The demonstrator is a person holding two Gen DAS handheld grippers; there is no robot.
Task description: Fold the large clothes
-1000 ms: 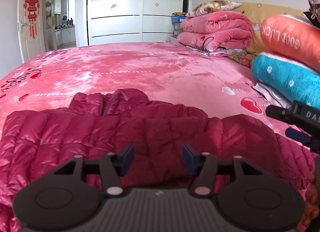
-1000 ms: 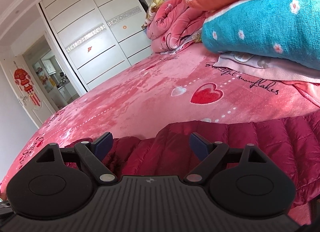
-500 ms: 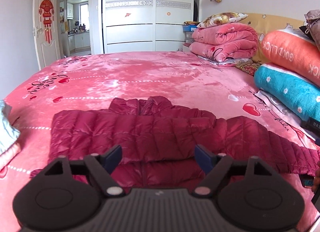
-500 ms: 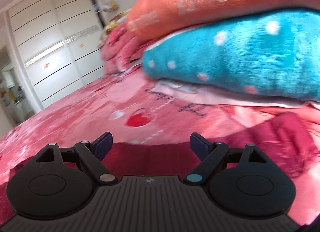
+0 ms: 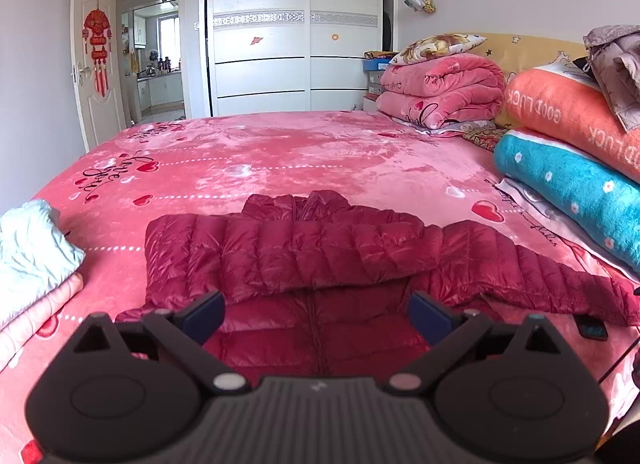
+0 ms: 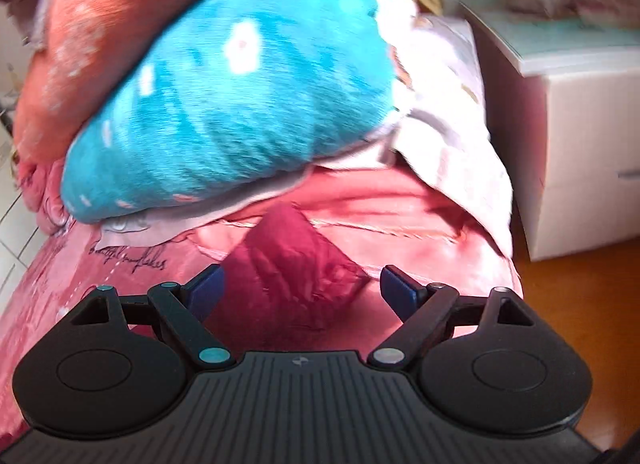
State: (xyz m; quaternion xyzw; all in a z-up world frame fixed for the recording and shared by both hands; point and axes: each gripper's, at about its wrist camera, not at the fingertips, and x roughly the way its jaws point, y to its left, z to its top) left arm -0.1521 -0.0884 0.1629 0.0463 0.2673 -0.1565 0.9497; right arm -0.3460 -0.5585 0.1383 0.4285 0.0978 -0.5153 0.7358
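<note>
A dark red quilted puffer jacket (image 5: 304,260) lies on the pink bed (image 5: 280,152), its left sleeve folded across the body and its right sleeve stretched out to the right. My left gripper (image 5: 316,314) is open and empty, held above the jacket's near hem. My right gripper (image 6: 302,290) is open and empty, and the end of the jacket's right sleeve (image 6: 292,264) lies between its fingers near the bed's right edge. The right wrist view is blurred.
A teal pillow (image 6: 224,104) and an orange pillow (image 5: 572,116) are stacked along the bed's right side. Folded pink blankets (image 5: 440,90) sit at the far right. A folded pale blue and pink pile (image 5: 32,264) lies at the left. A white nightstand (image 6: 568,104) stands beside the bed.
My left gripper has pulled back from the jacket and its fingers have opened wider. My right gripper has swung right along the sleeve to its end by the pillows.
</note>
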